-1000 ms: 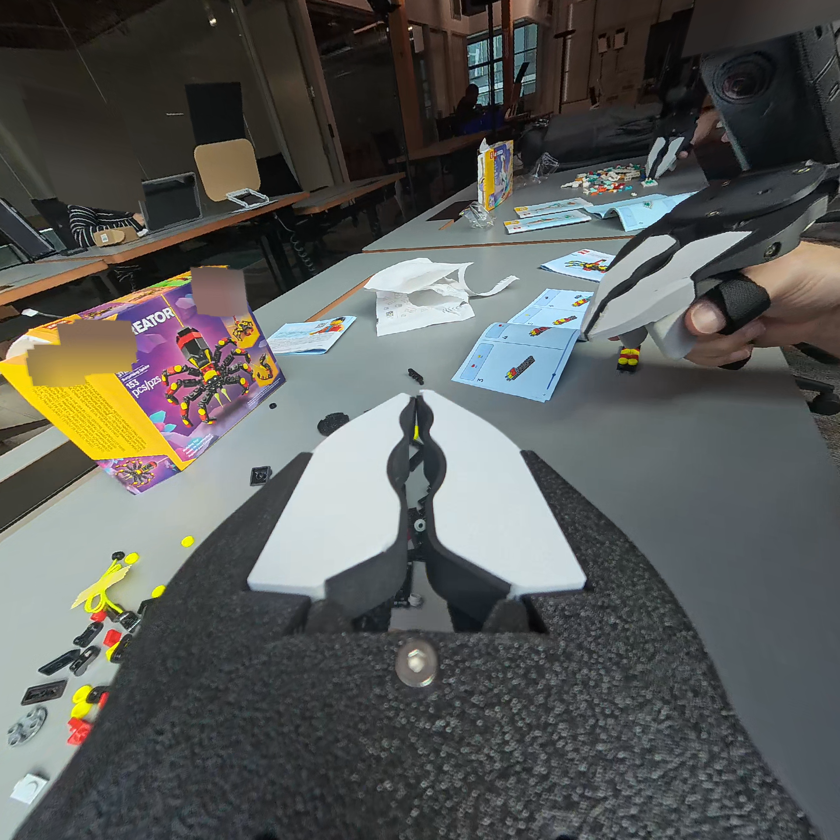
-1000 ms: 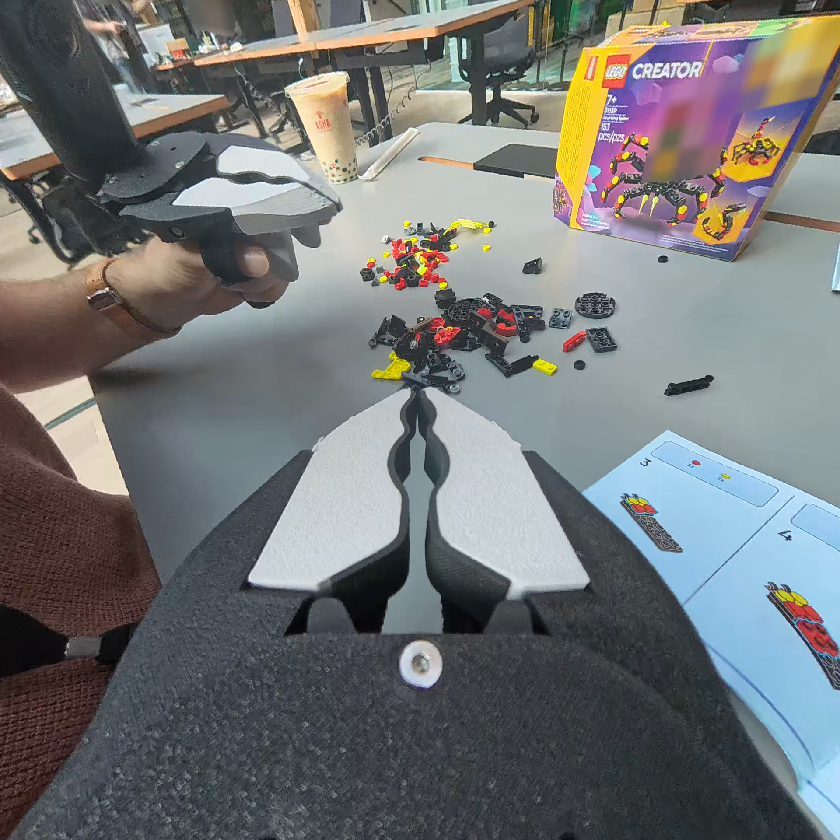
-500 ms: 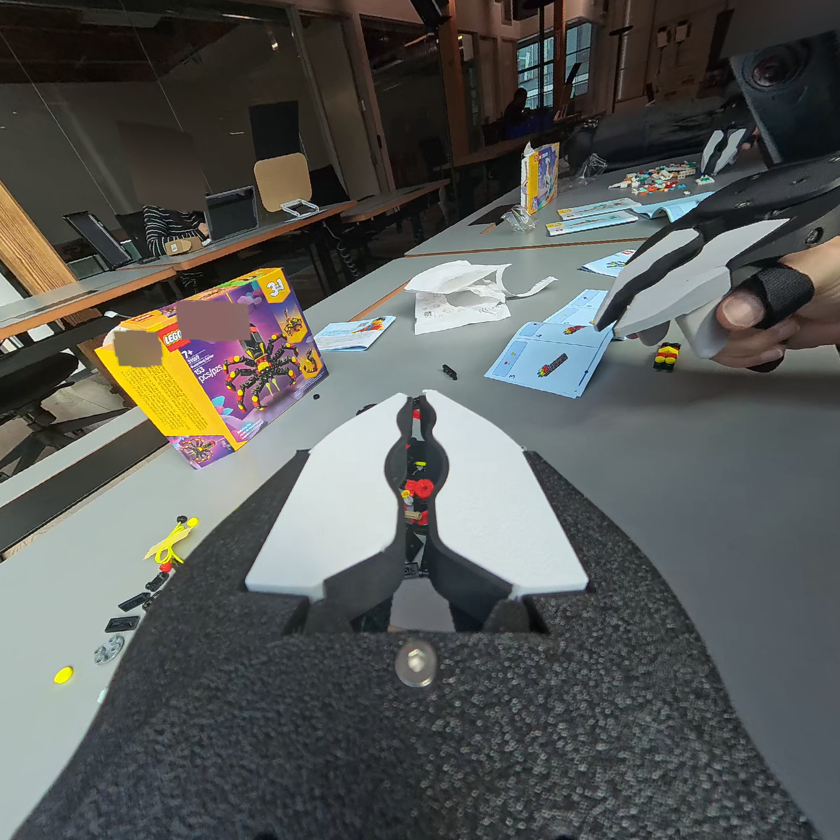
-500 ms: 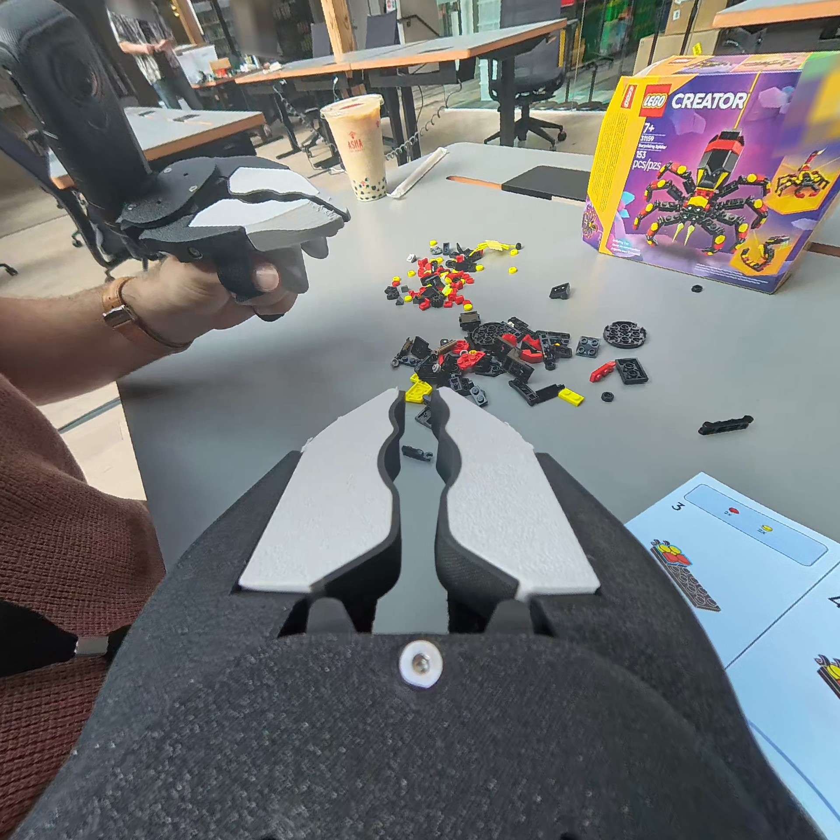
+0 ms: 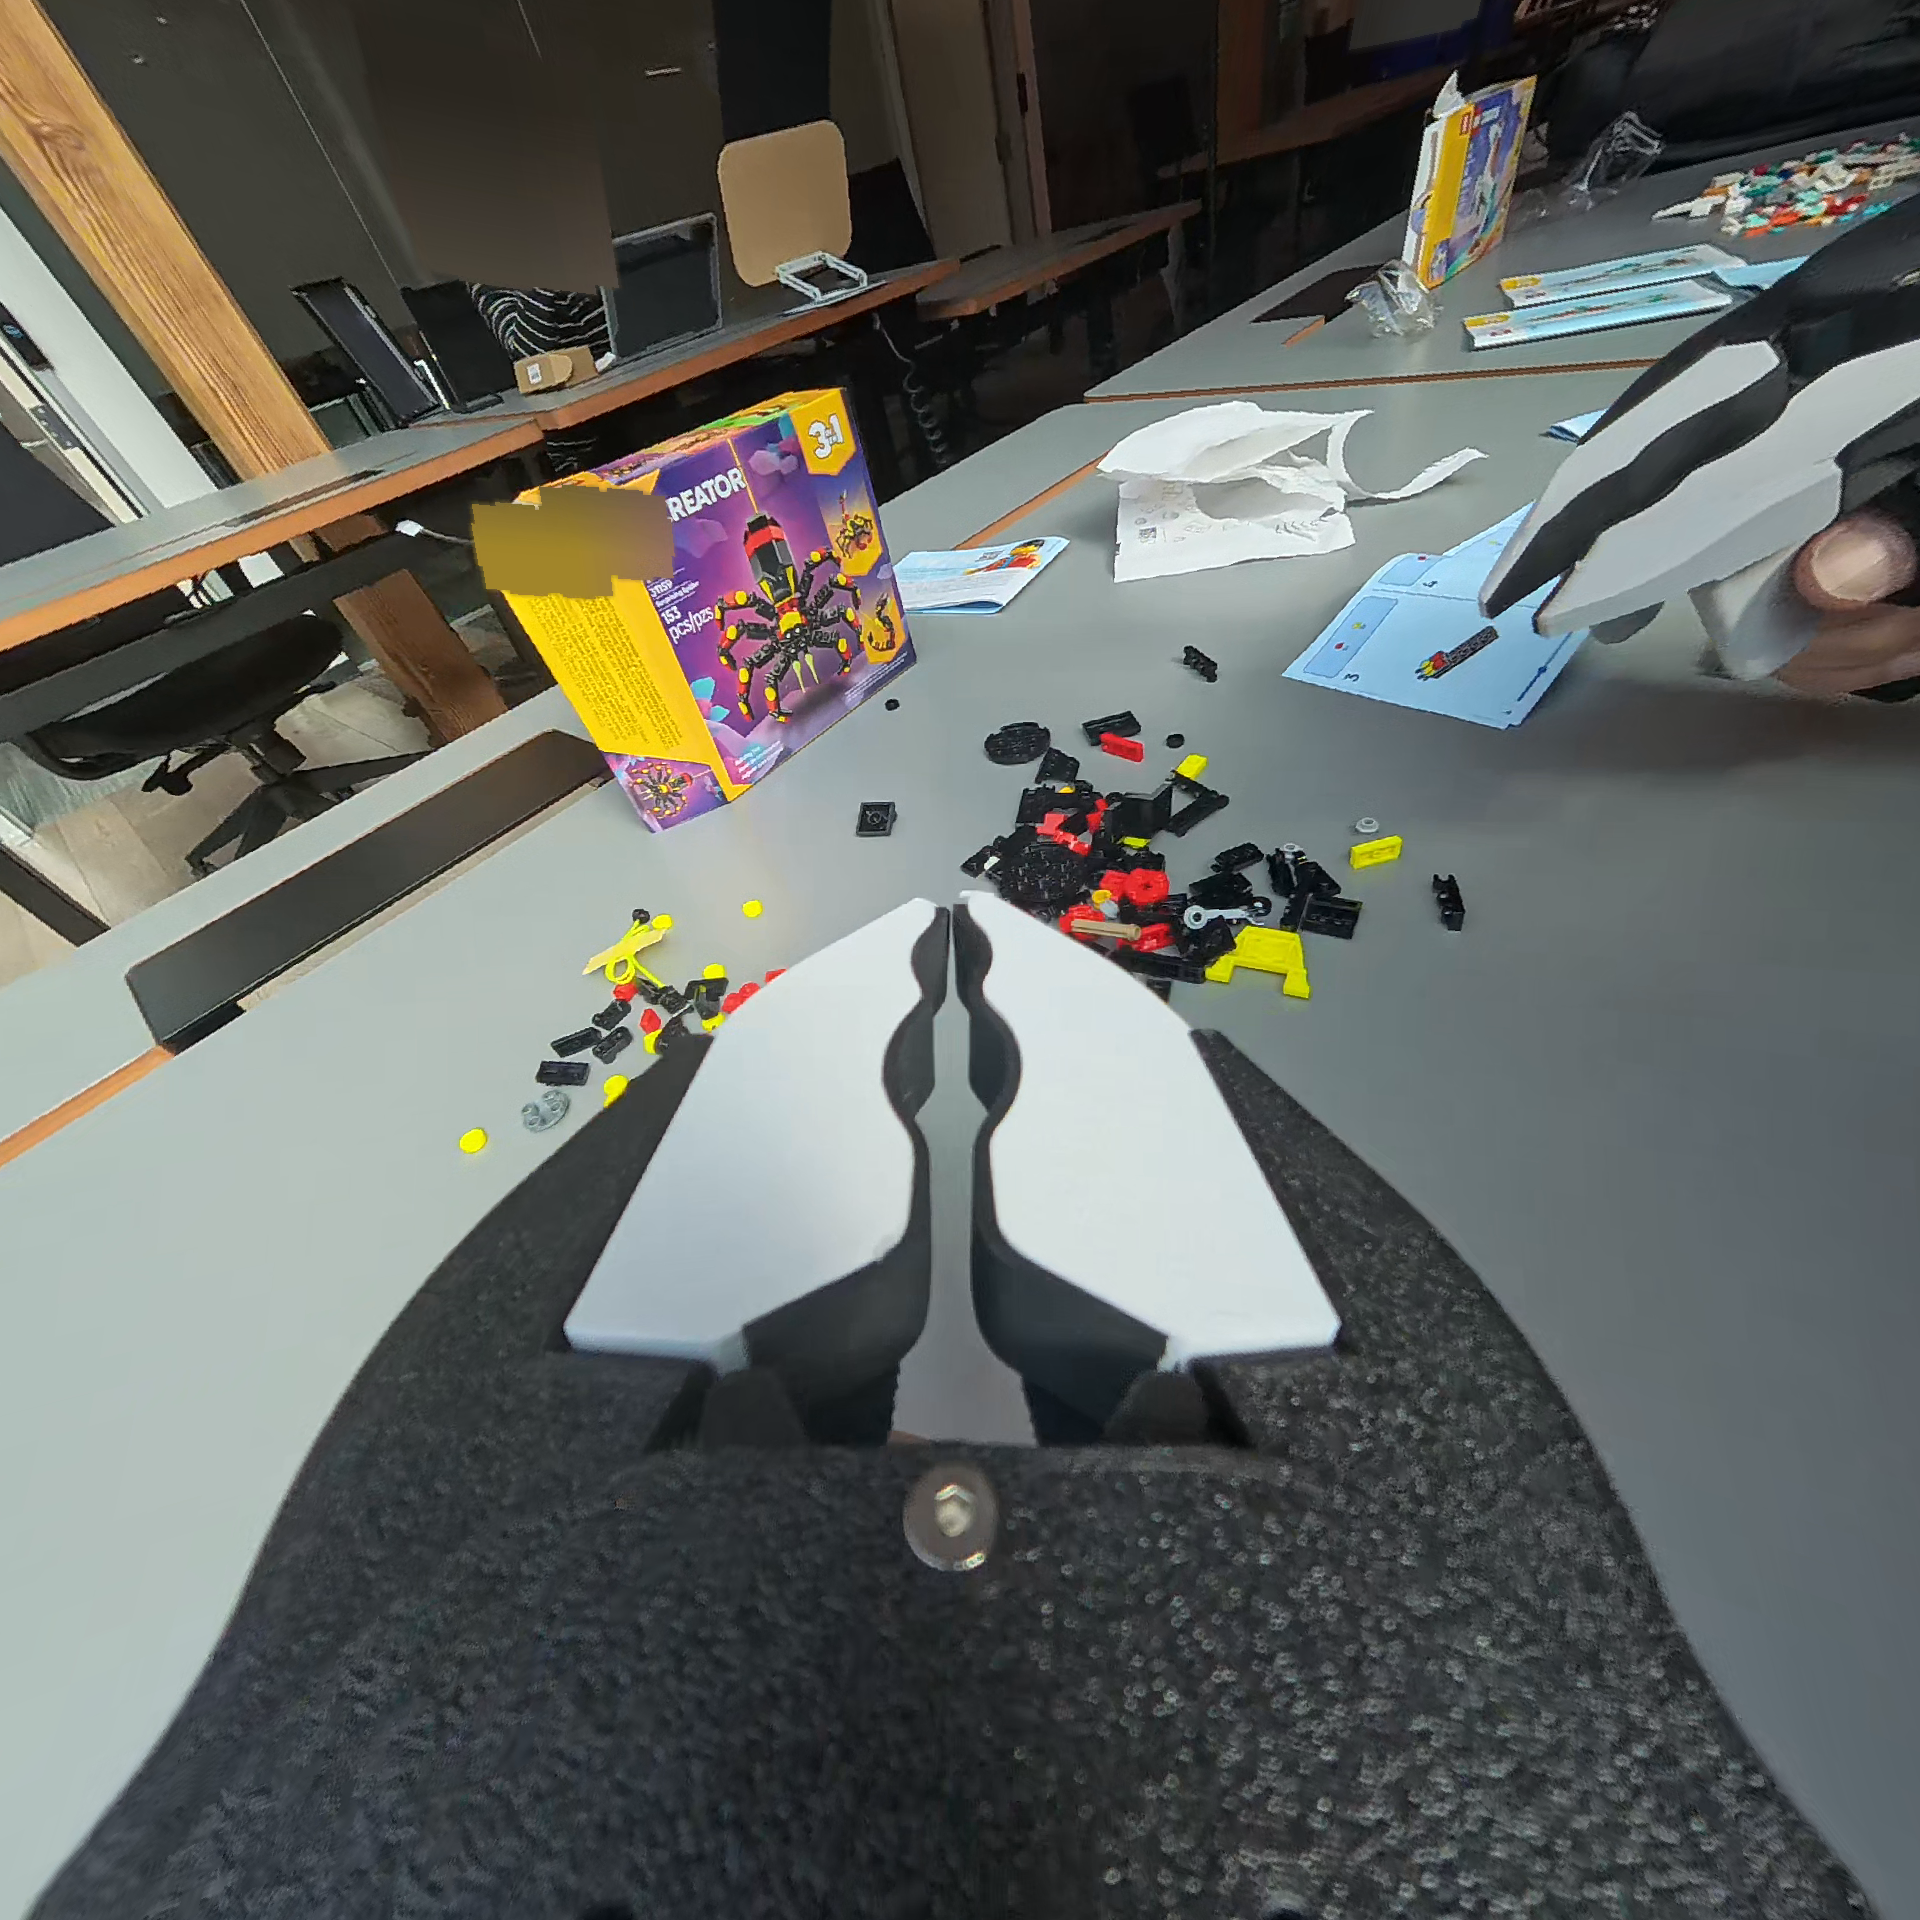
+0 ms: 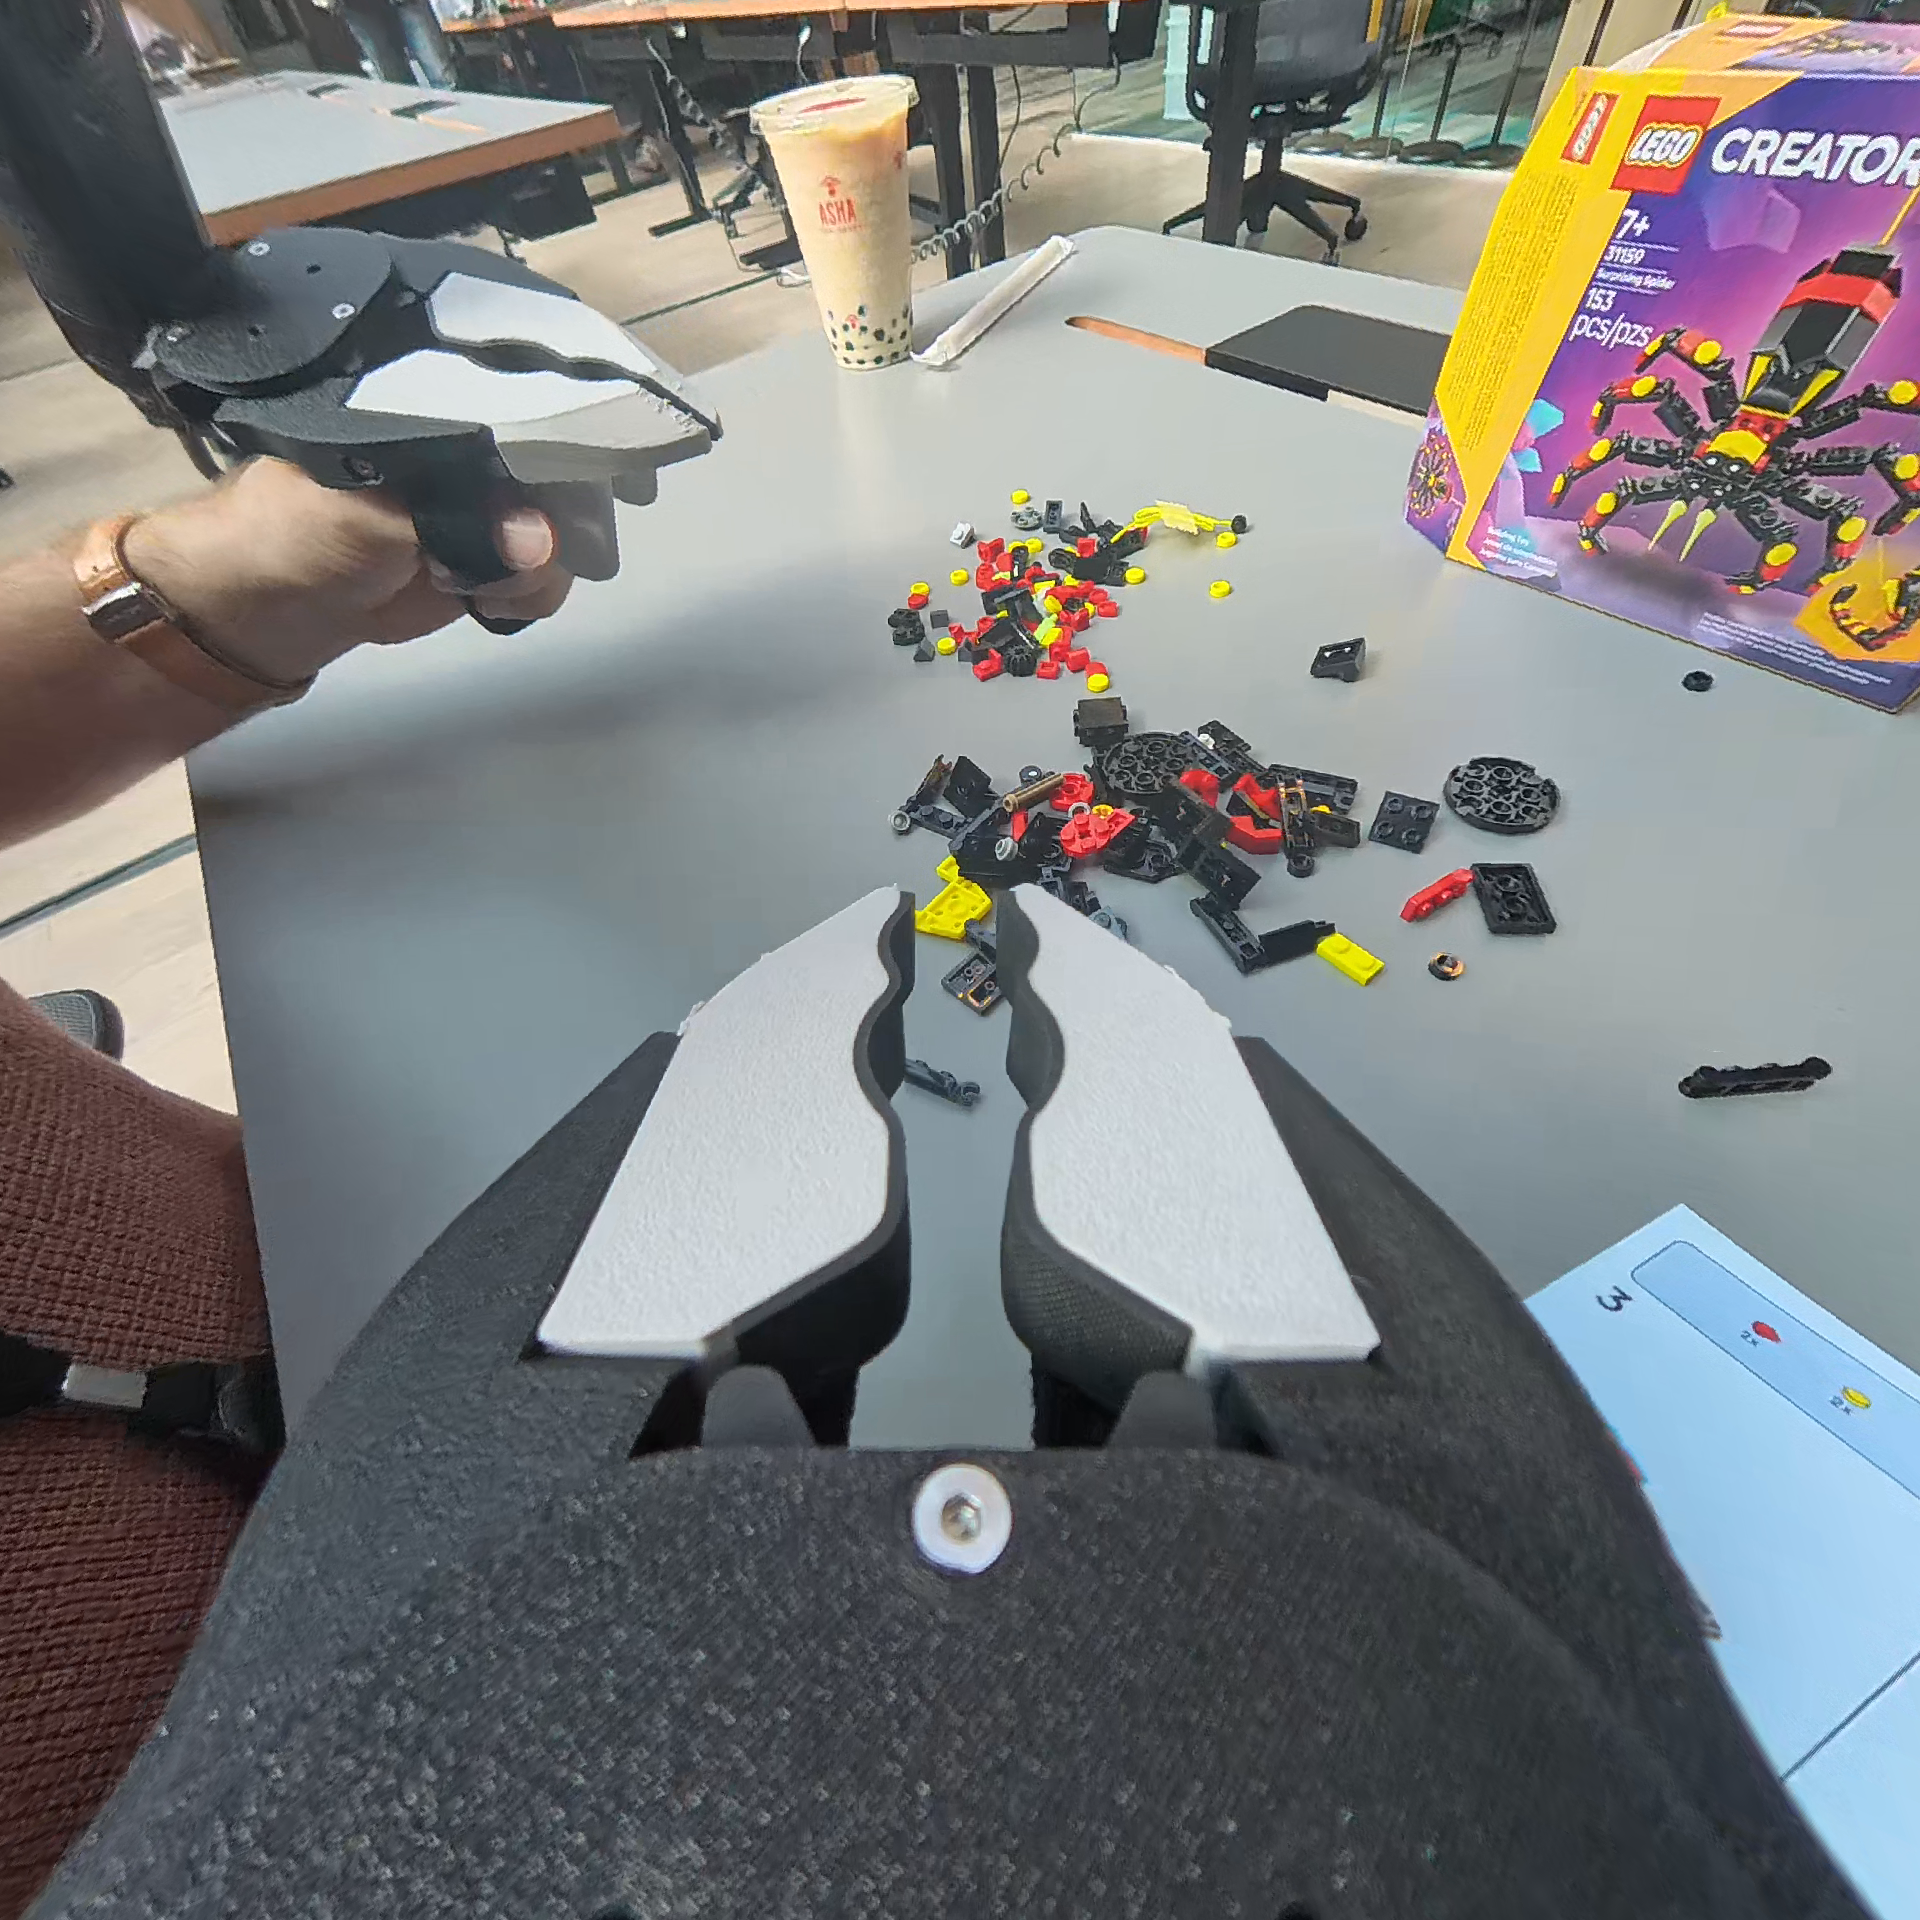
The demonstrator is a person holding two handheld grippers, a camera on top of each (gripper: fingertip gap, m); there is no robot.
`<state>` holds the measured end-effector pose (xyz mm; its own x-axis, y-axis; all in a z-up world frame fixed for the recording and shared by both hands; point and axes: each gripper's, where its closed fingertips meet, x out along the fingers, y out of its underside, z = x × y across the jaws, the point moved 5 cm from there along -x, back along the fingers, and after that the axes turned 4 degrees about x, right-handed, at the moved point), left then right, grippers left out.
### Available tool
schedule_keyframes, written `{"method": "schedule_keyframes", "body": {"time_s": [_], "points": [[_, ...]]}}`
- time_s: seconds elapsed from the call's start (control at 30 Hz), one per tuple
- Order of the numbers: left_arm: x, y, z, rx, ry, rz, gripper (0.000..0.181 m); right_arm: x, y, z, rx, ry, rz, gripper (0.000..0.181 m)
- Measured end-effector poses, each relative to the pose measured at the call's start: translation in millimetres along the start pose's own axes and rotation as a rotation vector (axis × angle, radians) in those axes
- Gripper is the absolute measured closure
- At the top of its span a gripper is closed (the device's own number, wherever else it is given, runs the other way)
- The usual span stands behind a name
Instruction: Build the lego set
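In the left wrist view, the left gripper [image 5: 951, 920] hovered above the grey table [image 5: 1558, 1039], its fingers together at the tips with nothing between them. The loose bricks lay in two heaps toward the table's middle: a big black-and-red pile [image 5: 1153, 873] just past the fingertips and a smaller scatter of red and yellow bits [image 5: 665, 1008] nearer the left edge. The purple box [image 5: 727, 613] stood by the far left edge, and the open booklet [image 5: 1434, 644] lay toward the right edge under the right gripper [image 5: 1517, 613]. Half a second before, this gripper sat low over the bricks, which showed through the gap; now it was higher and pulled back, apparently empty.

In the right wrist view, the right gripper [image 6: 956, 914] had its fingers apart, slightly wider than half a second earlier, with a small black plate [image 6: 974, 982] and a thin black piece [image 6: 940, 1081] showing in the gap on the table. It had also closed in on the near edge of the pile [image 6: 1143, 821]. The step looked like picking a piece, best done by isolating one brick at the pile's fringe, coming down squarely over it and closing gently so neighbours were not dragged along.
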<state>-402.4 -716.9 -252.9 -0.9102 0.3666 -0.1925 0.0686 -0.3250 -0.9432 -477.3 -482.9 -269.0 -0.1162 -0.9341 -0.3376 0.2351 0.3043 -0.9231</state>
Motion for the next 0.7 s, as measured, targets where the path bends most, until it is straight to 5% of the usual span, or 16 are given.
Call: {"method": "schedule_keyframes", "body": {"time_s": [0.17,0.7], "points": [[-13.0,9.0,17.8,-0.035,-0.044,-0.006,0.181,9.4,-12.8,-5.3,-0.044,0.007,-0.012,0.181],[-17.6,16.1,25.3,-0.048,-0.049,-0.011,0.181,22.0,-17.1,-5.6,-0.051,-0.006,0.010,0.181]]}}
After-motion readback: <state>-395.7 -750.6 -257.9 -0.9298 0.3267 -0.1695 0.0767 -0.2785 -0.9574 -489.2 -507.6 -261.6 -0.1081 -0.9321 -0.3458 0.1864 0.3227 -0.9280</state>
